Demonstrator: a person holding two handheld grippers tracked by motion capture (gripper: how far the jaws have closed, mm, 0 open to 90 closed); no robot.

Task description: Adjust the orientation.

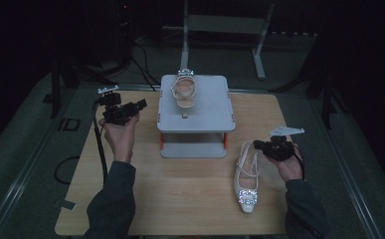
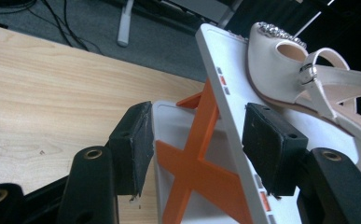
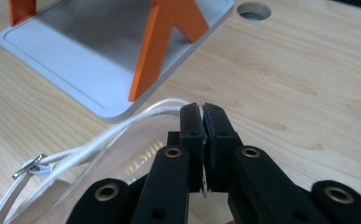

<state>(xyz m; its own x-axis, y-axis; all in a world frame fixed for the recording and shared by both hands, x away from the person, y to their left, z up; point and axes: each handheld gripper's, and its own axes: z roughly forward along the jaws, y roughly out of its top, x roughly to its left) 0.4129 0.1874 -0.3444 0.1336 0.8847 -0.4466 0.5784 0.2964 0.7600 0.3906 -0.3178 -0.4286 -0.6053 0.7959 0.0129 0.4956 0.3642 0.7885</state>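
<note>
Pinching: the right gripper (image 3: 202, 108) has its jaws pressed together on the thin white strap (image 3: 122, 125) of the shoe on the table (image 1: 247, 181).
Right shoe: it lies flat on the wooden table (image 1: 180, 189), sparkly toe toward the person, just beside the stand's right side.
Left gripper (image 2: 197, 140): its jaws are spread wide with nothing between the pads; it is held up in the air left of the stand.
Stand (image 1: 196, 112): grey, two shelves with orange legs, in the middle of the table.
Other shoe (image 1: 185, 89): same white kind, resting on the stand's top shelf near the back edge.
</note>
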